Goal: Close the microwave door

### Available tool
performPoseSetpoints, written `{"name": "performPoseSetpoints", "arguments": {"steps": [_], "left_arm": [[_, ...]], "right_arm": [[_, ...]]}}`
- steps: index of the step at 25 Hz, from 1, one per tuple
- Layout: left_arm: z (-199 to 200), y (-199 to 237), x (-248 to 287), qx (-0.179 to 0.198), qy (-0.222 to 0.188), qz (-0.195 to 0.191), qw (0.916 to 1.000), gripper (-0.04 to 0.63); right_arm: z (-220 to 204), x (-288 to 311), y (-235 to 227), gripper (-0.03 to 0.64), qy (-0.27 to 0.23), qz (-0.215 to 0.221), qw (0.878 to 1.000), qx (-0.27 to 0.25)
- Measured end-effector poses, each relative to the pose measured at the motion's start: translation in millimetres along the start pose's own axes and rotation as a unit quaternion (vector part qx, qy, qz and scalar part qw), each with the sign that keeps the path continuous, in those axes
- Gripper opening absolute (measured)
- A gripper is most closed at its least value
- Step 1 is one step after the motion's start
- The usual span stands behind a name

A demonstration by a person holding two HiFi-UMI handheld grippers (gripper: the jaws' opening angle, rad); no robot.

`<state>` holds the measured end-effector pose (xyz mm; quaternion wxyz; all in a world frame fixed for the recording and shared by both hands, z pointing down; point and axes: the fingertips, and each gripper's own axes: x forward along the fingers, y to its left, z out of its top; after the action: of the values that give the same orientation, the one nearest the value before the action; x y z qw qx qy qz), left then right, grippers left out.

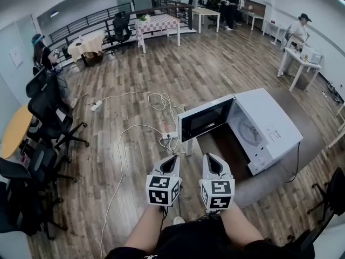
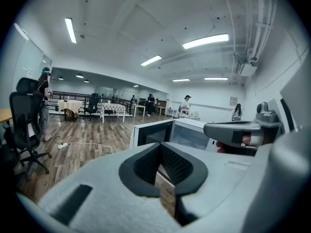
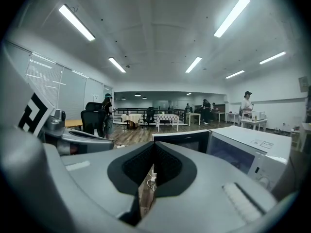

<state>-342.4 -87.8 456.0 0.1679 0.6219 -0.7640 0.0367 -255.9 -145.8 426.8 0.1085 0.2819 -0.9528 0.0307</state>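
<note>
The white microwave (image 1: 272, 124) sits on a round table (image 1: 269, 186), its door (image 1: 206, 118) swung wide open off the microwave's front. That door should swing lightly, a stiff panel on its hinge. I'd reach round and push its far face near the free edge rather than grip it. The left gripper (image 1: 171, 159) and right gripper (image 1: 211, 158) hang just before the microwave, jaws closed and empty.

The microwave (image 1: 276, 118) is smooth white, its door (image 1: 206, 118) glossy dark, the floor (image 1: 210, 63) wood-grained planks.
</note>
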Motion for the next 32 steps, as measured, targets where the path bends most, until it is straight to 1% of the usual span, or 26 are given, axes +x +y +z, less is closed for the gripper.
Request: {"name": "performPoseSetpoints", "arguments": {"steps": [4, 7, 9, 12, 14, 18, 21, 24, 28, 32], "left_arm": [[-2, 5, 21, 0.036, 0.014, 0.0, 0.9993, 0.009], [-3, 7, 36, 0.056, 0.018, 0.001, 0.9983, 0.009], [-4, 8, 47, 0.061, 0.02, -0.004, 0.9979, 0.06], [-3, 13, 71, 0.06, 0.018, -0.017, 0.9979, 0.103], [-1, 20, 90, 0.06, 0.02, -0.027, 0.9976, 0.155], [2, 41, 126, 0.067, 0.038, -0.034, 0.9964, 0.218], [6, 59, 147, 0.069, 0.043, -0.032, 0.9961, 0.238], [10, 74, 165, 0.076, 0.05, -0.037, 0.9952, 0.242], [10, 88, 190, 0.094, 0.068, -0.05, 0.9919, 0.249], [2, 96, 211, 0.098, 0.09, -0.056, 0.9896, 0.249]], "right_arm": [[-10, 12, -15, 0.009, 0.014, -0.012, 1.0, 0.019], [-16, 19, -24, 0.009, 0.023, -0.015, 0.999, 0.028], [-18, 22, -30, 0.009, 0.028, -0.017, 0.999, 0.029], [-19, 31, -44, 0.009, 0.028, -0.016, 0.999, 0.031], [-19, 42, -53, 0.009, 0.03, -0.011, 0.999, 0.03], [-16, 62, -66, 0.009, 0.035, -0.01, 0.999, 0.028], [-18, 72, -73, 0.009, 0.039, -0.004, 0.999, 0.031], [-23, 79, -75, 0.009, 0.048, 0.003, 0.998, 0.037], [-27, 84, -79, 0.009, 0.055, 0.001, 0.997, 0.045], [-34, 85, -87, 0.009, 0.064, -0.005, 0.997, 0.052]]}}
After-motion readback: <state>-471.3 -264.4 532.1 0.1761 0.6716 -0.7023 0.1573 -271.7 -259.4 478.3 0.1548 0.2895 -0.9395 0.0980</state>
